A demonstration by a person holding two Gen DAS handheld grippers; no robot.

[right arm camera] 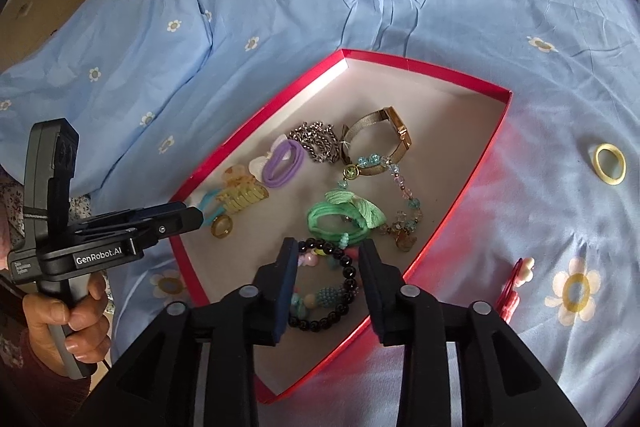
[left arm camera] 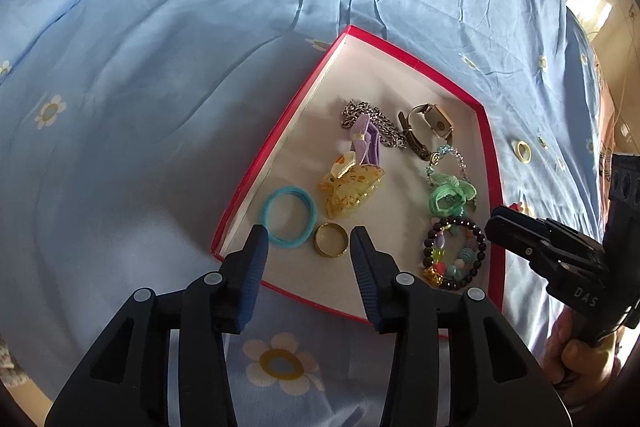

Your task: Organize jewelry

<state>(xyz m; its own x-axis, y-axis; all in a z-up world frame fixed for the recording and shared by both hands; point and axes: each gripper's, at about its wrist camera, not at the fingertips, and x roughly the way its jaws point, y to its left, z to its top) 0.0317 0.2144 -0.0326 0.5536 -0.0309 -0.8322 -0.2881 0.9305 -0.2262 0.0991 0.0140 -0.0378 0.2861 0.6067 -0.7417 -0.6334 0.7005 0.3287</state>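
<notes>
A gold ring (left arm camera: 331, 245) is seen just ahead of the left claw (left arm camera: 308, 241), whose jaws are parted. The right claw (right arm camera: 328, 255), also parted, is held above a beaded bracelet (right arm camera: 332, 287). Both pieces are held in a red box (left arm camera: 490, 163).

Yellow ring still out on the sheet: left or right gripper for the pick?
Right. The yellow ring lies outside the red box on the right gripper's side; the left gripper hovers over the box's far side. Both are open.

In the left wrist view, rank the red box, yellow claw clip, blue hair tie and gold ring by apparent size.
1. red box
2. yellow claw clip and blue hair tie: look alike, unranked
3. gold ring
</notes>
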